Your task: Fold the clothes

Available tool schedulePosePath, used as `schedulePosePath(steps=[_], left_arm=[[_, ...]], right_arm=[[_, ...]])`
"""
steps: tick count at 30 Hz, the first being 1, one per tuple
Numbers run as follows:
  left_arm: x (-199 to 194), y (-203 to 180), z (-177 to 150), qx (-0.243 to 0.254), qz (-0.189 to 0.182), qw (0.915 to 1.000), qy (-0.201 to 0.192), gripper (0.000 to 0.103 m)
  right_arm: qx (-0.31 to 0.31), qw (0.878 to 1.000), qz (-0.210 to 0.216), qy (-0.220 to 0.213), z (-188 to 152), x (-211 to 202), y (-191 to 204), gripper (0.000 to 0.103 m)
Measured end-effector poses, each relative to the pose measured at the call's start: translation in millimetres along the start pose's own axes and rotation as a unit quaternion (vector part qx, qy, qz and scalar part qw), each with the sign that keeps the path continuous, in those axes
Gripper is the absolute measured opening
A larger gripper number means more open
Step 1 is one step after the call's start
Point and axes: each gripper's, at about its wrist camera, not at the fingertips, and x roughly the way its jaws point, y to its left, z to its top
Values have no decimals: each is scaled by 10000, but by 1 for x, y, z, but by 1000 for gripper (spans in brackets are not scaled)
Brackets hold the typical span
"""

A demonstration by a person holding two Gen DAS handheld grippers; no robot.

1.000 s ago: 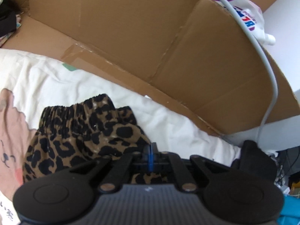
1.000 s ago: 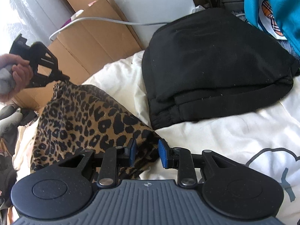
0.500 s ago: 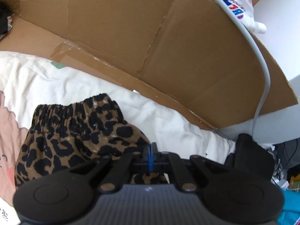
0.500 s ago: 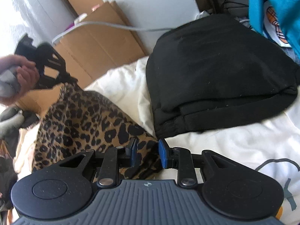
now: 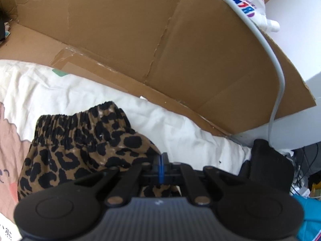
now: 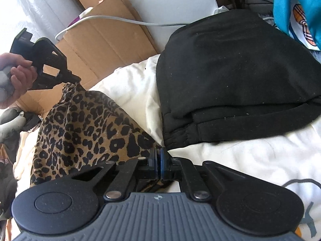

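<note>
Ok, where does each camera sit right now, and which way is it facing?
Left wrist: on the left gripper, looking past shut fingers at the leopard shorts and cardboard; no hand shows.
Right wrist: on the right gripper, facing the shorts and the black garment; a hand with the left gripper shows at left.
Shared: shorts, cardboard, white bedding, grey cable.

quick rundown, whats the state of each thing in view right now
left gripper: shut on leopard-print garment
right gripper: shut on leopard-print garment
leopard-print garment: pinched at two corners, partly lifted
black garment: folded, lying on the bedsheet
cardboard box: flattened, standing behind the bedsheet
</note>
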Motion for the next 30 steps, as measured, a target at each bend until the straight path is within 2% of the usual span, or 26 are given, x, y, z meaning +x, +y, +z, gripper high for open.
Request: schedulePosePath(steps=[7, 20, 23, 27, 30], left_arm=[[2, 0, -2, -93, -121, 9999, -23, 0], [47, -1, -6, -95, -98, 9999, 79, 0], [50, 5, -10, -254, -113, 9991, 308, 3], [34, 2, -15, -61, -242, 9988, 417, 20], [24, -1, -25, -92, -350, 9974, 620, 21]], right_arm=[[45, 9997, -228, -70, -5, -14, -2, 0], [58, 9984, -540, 131, 0, -12, -13, 0], [143, 9986, -501, 123, -1, -14, -14, 1], [377, 9986, -367, 15, 0, -21, -16, 4], [383, 9987, -341, -80, 3, -24, -15, 4]])
